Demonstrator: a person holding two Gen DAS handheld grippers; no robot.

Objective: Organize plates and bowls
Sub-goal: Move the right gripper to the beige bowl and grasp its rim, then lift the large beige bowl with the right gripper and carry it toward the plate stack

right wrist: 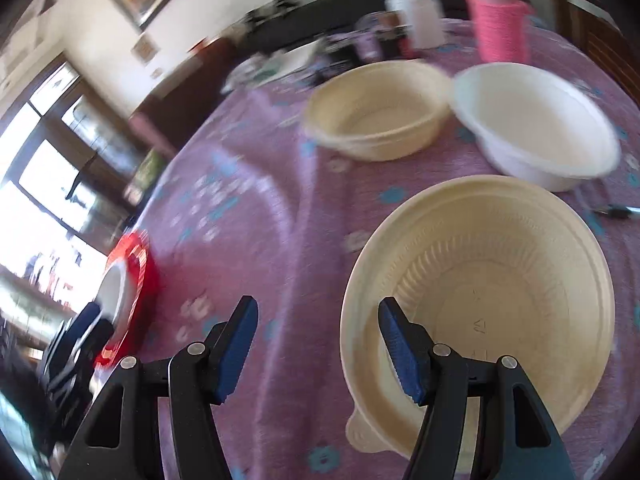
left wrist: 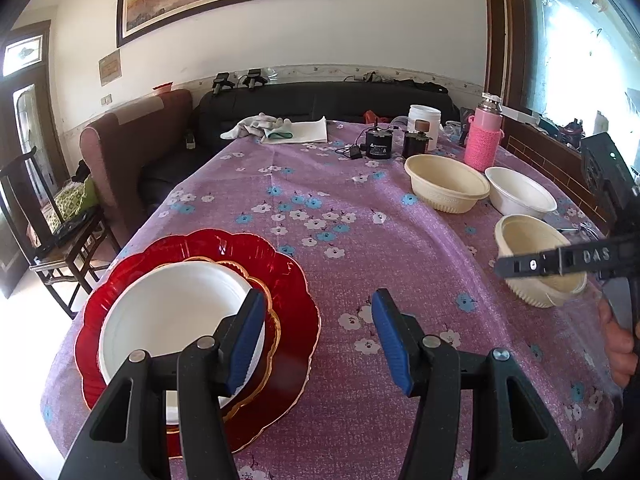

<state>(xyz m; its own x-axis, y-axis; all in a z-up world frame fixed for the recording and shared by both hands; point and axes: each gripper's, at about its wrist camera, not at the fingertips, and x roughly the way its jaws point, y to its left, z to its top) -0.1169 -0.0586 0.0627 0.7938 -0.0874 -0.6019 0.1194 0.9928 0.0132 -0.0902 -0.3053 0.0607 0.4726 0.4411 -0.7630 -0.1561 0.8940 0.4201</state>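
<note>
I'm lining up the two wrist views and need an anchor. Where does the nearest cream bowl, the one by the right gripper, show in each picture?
Left wrist view: the nearest cream bowl sits at the right edge, partly behind the right gripper's black body.
Right wrist view: it fills the lower right; the open jaws of the right gripper straddle its near-left rim.
Shared landmark: the pink flask beyond the bowls.

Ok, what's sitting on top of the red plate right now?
A white bowl sits on the red plate, with a gold-rimmed edge showing beneath it. The left gripper hides the plate's near part.
</note>
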